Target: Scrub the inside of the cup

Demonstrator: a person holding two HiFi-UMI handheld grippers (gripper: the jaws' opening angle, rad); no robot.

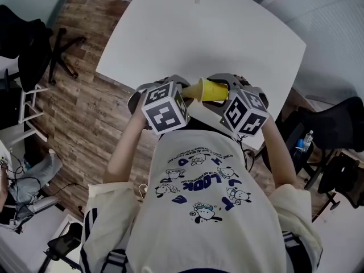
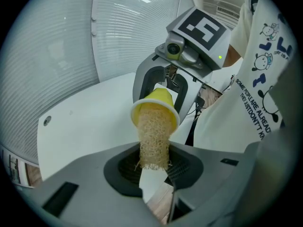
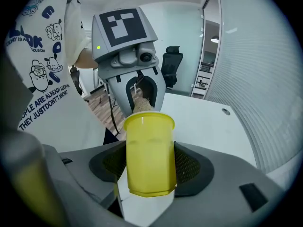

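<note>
A yellow plastic cup (image 3: pixel 150 157) lies on its side in my right gripper (image 3: pixel 150 167), whose jaws are shut on its wall near the base. Its mouth faces my left gripper (image 2: pixel 154 167), which is shut on a beige loofah scrubber (image 2: pixel 153 138). The scrubber's far end is pushed into the yellow cup (image 2: pixel 156 105). In the head view the yellow cup (image 1: pixel 211 90) hangs between the left gripper (image 1: pixel 187 92) and the right gripper (image 1: pixel 226 92), close to the person's chest above the near edge of the white table (image 1: pixel 205 33).
The person's white printed shirt (image 1: pixel 205 198) fills the near side. A black office chair (image 1: pixel 335 124) stands to the right and another chair base (image 1: pixel 62 53) on the wooden floor to the left. White blinds (image 2: pixel 57 46) hang beyond the table.
</note>
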